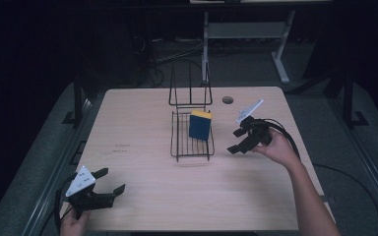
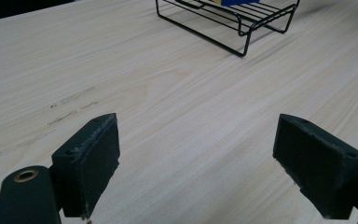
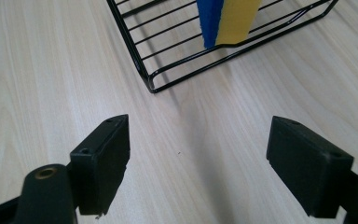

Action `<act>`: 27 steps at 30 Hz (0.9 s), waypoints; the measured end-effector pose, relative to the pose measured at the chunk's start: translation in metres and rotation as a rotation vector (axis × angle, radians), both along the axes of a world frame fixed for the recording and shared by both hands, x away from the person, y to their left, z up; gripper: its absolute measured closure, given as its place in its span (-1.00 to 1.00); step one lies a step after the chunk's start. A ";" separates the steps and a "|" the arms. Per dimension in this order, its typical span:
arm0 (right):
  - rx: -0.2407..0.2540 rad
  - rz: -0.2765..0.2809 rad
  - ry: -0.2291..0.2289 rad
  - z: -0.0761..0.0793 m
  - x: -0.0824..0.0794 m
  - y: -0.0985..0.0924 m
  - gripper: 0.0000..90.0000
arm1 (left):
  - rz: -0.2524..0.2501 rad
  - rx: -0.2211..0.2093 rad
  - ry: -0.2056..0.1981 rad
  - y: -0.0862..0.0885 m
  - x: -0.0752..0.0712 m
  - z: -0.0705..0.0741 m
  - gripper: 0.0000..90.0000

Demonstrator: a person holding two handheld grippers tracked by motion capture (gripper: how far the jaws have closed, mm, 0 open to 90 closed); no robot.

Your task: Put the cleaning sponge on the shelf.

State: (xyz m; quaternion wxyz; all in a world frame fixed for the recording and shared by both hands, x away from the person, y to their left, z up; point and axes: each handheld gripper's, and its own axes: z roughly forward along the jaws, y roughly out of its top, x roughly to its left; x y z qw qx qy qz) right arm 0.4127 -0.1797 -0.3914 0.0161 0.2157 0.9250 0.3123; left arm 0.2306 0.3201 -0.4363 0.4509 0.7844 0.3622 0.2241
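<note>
Worktop (image 1: 142, 196): pale wood, seen from above, dark room around it.
Wire rack (image 1: 178, 142): black, at the centre of the high view, its tall back toward the top of the frame.
Sponge (image 1: 200, 125): blue with a yellow edge, standing upright inside the rack.
Left claw (image 1: 112, 181): lower left of the frame, released, jaws wide apart, nothing between them.
Right claw (image 1: 236, 141): right of centre, just beside the rack, released, jaws spread and empty.
</note>
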 end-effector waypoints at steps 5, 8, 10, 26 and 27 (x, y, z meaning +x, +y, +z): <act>0.014 -0.002 0.004 -0.003 -0.004 -0.004 -0.53 | 0.001 -0.006 0.005 0.000 0.000 -0.001 -0.69; 0.014 -0.005 0.005 -0.004 -0.005 -0.006 -0.54 | -0.004 0.001 0.005 -0.001 0.000 0.000 -0.69; 0.013 -0.011 0.013 -0.006 -0.006 -0.007 -0.54 | -0.004 0.003 0.004 -0.001 0.000 0.000 -0.69; 0.017 -0.030 0.031 -0.017 -0.017 -0.020 -0.54 | -0.003 0.000 0.006 -0.002 0.000 0.000 -0.69; 0.018 -0.031 0.031 -0.018 -0.018 -0.021 -0.54 | -0.002 0.000 0.006 -0.002 0.000 0.000 -0.69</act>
